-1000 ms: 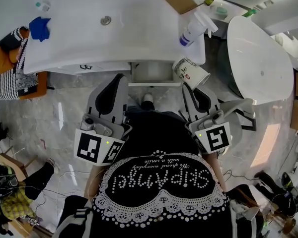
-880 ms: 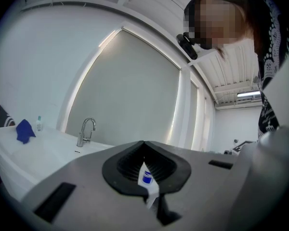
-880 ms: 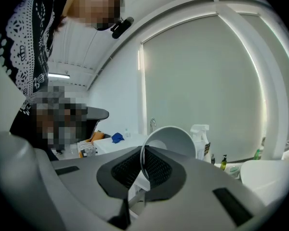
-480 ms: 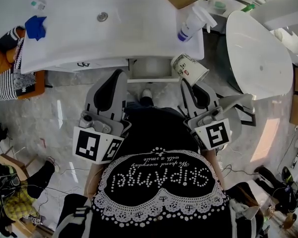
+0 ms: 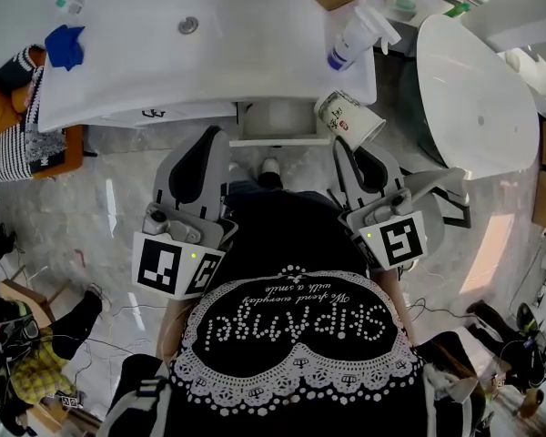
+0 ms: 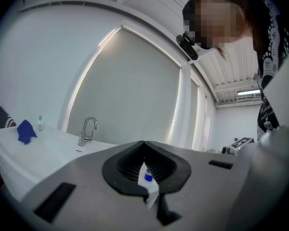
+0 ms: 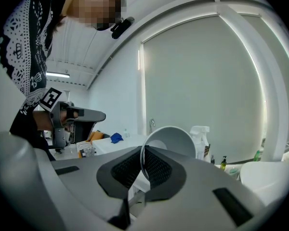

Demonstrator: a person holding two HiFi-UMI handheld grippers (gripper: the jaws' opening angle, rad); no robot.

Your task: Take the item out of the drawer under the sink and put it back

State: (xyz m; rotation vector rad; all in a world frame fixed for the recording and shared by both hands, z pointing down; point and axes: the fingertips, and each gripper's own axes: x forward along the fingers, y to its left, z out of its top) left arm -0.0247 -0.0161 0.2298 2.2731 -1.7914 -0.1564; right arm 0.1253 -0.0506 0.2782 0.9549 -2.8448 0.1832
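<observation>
Cup unmoved since earlier, in right gripper

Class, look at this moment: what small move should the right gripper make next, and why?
Probably ease the cup left and down toward the drawer. The right gripper is shut on the cup's rim, the cup hangs tilted just right of the drawer, and the drawer stands open, so putting it back seems the likely step.

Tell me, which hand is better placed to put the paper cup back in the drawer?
Right, probably. The right gripper pinches the paper cup by its rim, just beside the open drawer; the left gripper holds nothing.
</observation>
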